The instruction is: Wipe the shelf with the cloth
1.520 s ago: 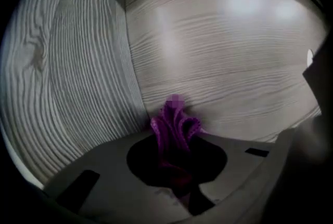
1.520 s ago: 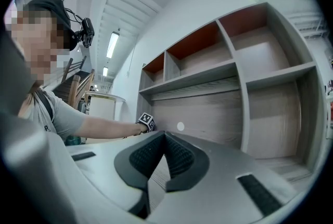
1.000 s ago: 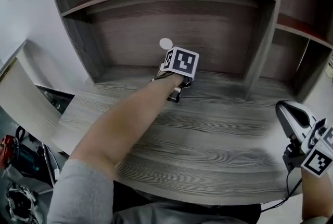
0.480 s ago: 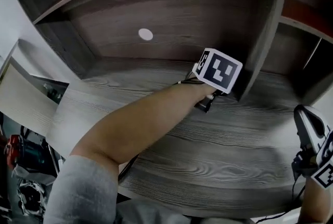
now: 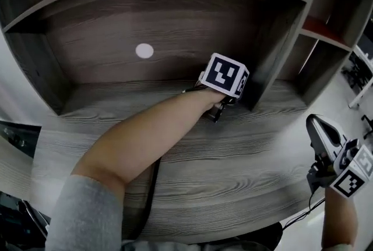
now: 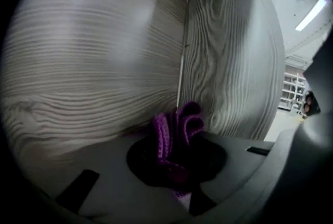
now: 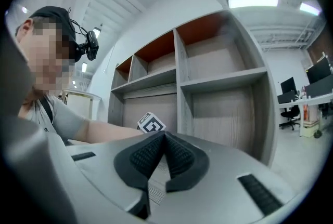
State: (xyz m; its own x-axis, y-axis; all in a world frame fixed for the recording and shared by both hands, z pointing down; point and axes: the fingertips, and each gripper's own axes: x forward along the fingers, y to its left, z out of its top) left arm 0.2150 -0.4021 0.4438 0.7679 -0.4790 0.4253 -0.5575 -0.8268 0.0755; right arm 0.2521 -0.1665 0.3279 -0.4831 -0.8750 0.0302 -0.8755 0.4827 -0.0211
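1. A small white round disc (image 5: 144, 50) sits in the upper left-centre of the head view.
2. A thin black cable (image 5: 151, 186) curves down through the lower centre-left of that view.
3. At the right edge of the right gripper view, dark flat monitors (image 7: 318, 69) stand on a white table (image 7: 315, 97), with a black office chair (image 7: 287, 114) beside it.
4. A long white ceiling light strip (image 7: 252, 2) glows at the upper right there.
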